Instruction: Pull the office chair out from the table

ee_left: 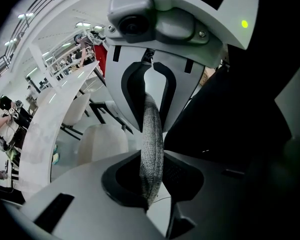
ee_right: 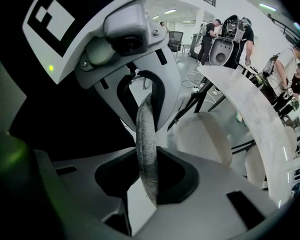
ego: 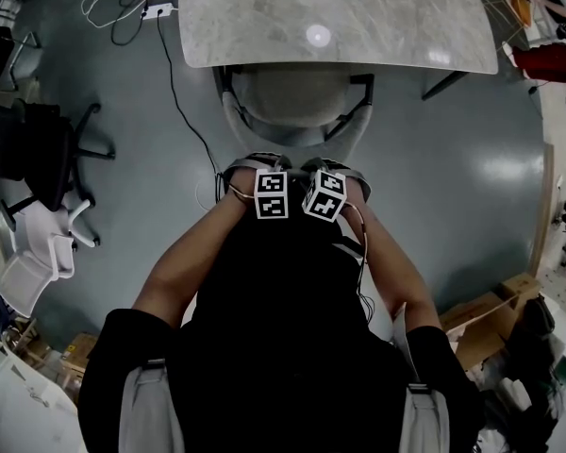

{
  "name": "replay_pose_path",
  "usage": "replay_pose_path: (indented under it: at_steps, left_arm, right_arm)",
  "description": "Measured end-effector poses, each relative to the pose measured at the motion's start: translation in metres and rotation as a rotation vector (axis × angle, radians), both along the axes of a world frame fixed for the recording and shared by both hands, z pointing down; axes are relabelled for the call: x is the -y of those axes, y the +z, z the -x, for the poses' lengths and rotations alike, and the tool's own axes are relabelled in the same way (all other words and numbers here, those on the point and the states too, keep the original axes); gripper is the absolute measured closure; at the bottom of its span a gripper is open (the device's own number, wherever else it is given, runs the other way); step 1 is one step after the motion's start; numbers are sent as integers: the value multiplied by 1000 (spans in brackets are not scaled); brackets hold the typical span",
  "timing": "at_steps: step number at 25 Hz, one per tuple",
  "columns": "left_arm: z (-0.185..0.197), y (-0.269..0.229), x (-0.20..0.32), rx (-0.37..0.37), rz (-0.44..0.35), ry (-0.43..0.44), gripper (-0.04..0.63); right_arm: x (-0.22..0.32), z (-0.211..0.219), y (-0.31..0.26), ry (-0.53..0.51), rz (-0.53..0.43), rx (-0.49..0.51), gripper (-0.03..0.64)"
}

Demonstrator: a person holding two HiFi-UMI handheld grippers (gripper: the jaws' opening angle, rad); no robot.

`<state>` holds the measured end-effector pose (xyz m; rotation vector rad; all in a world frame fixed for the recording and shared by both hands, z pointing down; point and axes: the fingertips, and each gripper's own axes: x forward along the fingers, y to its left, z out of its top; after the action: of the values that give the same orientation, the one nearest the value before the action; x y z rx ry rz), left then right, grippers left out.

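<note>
The jaws of the left gripper are clenched on the grey woven backrest rim. The jaws of the right gripper clamp the same rim just beside it.

From the hands, the office chair sits at 12 o'clock. The front of its seat is tucked under the near edge of the pale bench, so the pull looks only partly done.

To do it well, draw both grippers evenly toward 6 o'clock, low and level, so the chair rolls rather than tips or twists. Hold the clamp firm, since the rim is thin and could slip. Watch that the armrests clear the bench edge. The floor cable at 10 o'clock could snag a wheel.

Count: two grippers, one chair in hand, one bench. At 9 o'clock stand one black chair and one white chair.
</note>
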<state>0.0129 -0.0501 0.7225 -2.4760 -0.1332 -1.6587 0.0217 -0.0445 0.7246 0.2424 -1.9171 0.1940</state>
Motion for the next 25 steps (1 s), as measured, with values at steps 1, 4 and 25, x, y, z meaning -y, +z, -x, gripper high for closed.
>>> replay_pose_path:
  at_steps: [1,4,25]
  left_arm:
    - [0,0,-4,2,0,1,517]
    - [-2,1,-18,7,1,2,517]
    - [-15,2,-123,28,23,-50,517]
  right_arm:
    - [-4,0,0,1,3,1,520]
    - [-17,-1,0,5,0,1,520]
    - [-122,-14,0,-42,6,5,520]
